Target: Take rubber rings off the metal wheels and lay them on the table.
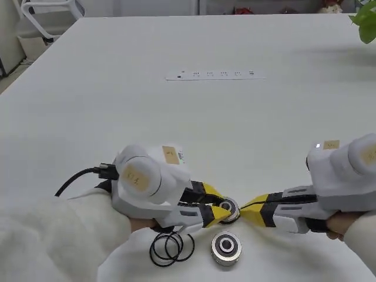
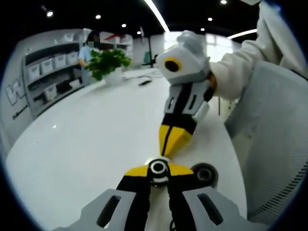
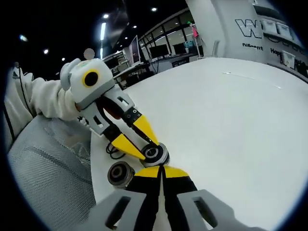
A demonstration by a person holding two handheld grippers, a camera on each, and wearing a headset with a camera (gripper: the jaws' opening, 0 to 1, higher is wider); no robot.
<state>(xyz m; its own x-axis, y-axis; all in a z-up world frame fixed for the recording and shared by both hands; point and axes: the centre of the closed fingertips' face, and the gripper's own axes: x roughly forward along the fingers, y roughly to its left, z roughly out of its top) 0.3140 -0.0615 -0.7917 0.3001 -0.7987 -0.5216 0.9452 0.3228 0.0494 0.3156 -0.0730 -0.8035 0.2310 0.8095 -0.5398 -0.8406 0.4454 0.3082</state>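
Note:
A small metal wheel [image 1: 229, 208] with a dark rim sits between the yellow tips of my left gripper [image 1: 222, 207], which is shut on it. In the left gripper view the wheel [image 2: 158, 167] sits between the same gripper's [image 2: 159, 171] tips. My right gripper [image 1: 247, 211] comes in from the right, jaws together, tips against the wheel's rim [image 3: 156, 155]. Whether the right gripper [image 3: 162, 169] pinches a ring is unclear. A second wheel [image 1: 226, 247] lies flat on the table nearer me. Black rubber rings [image 1: 170, 247] lie overlapped to its left.
The white table [image 1: 188, 129] stretches far ahead, with a white power strip [image 1: 214, 74] across its middle. A black cable [image 1: 76, 179] trails left from the left gripper. A green plant [image 1: 367, 20] stands at the far right corner and a chair [image 1: 47, 12] at the far left.

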